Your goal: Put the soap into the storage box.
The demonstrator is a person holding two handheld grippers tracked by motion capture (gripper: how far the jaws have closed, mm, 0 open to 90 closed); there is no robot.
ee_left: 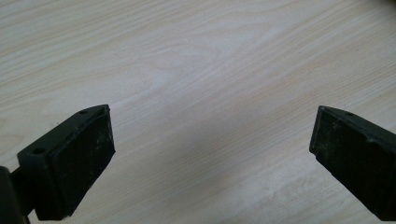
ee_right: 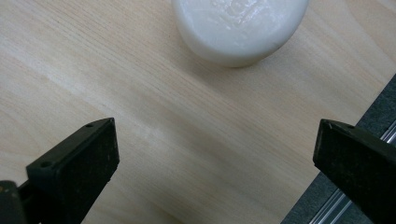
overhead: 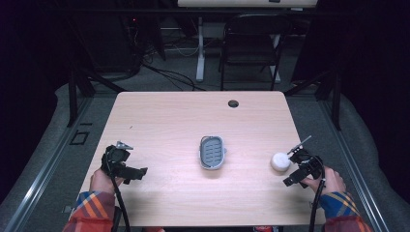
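Note:
A round white soap bar [overhead: 280,161] lies on the wooden table [overhead: 169,121] near its right edge. My right gripper [overhead: 299,166] hovers just to its right, jaws wide apart and empty. In the right gripper view the soap bar [ee_right: 239,28] sits ahead of the open right gripper [ee_right: 215,154], apart from both pads. A grey slotted soap dish [overhead: 212,152] rests at the table's middle. My left gripper [overhead: 126,166] stands near the front left. In the left gripper view the left gripper [ee_left: 210,149] is open over bare wood.
A cable hole [overhead: 233,103] marks the table's far side. A black chair [overhead: 251,43] and a white desk leg [overhead: 199,48] stand beyond the table. The right table edge and a metal rail [ee_right: 327,205] lie close to my right gripper.

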